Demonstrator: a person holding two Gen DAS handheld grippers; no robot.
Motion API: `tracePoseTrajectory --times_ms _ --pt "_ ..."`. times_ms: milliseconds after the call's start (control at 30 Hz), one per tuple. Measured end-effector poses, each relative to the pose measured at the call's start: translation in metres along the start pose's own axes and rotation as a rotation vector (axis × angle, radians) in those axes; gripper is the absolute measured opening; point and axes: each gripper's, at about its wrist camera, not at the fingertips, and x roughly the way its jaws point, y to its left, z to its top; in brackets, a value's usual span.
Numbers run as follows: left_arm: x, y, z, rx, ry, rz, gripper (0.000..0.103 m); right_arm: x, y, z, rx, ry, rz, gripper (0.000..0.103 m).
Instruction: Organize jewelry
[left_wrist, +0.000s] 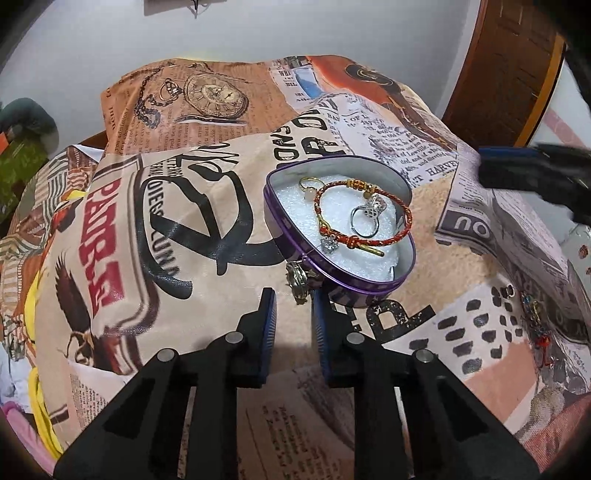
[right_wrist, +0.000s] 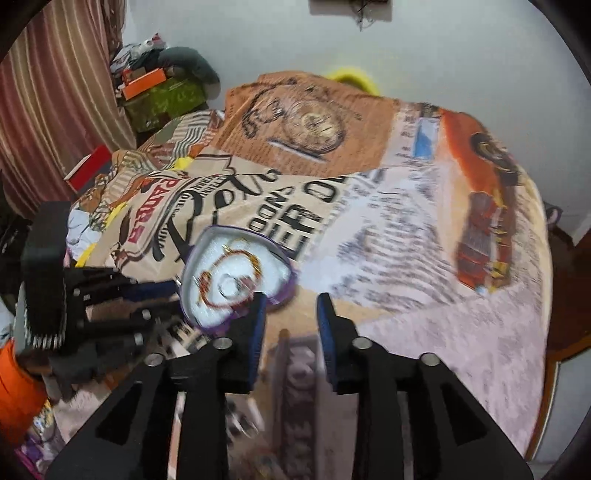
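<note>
1. The left tool (left_wrist: 293, 295) is narrowly open, its fingers around a small dark metal trinket (left_wrist: 298, 281) beside the purple heart-shaped tin (left_wrist: 295, 240), probably to lift it inside.
2. The tin holds a red braided bracelet (left_wrist: 399, 206) and rings on white foam.
3. The right tool (right_wrist: 290, 299) is open and empty, hovering beside the tin over the newspaper-print cloth surface (right_wrist: 424, 258).

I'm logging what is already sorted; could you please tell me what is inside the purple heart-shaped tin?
The purple heart-shaped tin holds a red-and-gold bracelet, a silver ring, a gold ring and a small silver charm, on white foam that hides its floor.
</note>
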Motion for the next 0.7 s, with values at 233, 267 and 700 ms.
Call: tracePoseTrajectory --times_ms 233,267,700 --pt "0.0 0.003 0.0 -0.018 -0.011 0.007 0.013 -0.031 -0.022 -0.04 0.04 -0.022 -0.048 0.038" --pt "0.0 0.002 0.0 -0.017 -0.012 0.01 0.013 -0.033 -0.024 -0.046 0.051 -0.014 -0.041 0.038" --pt "-0.002 -0.002 0.003 -0.012 -0.051 0.033 0.004 -0.029 0.006 -0.073 -0.032 0.004 -0.033 0.038"
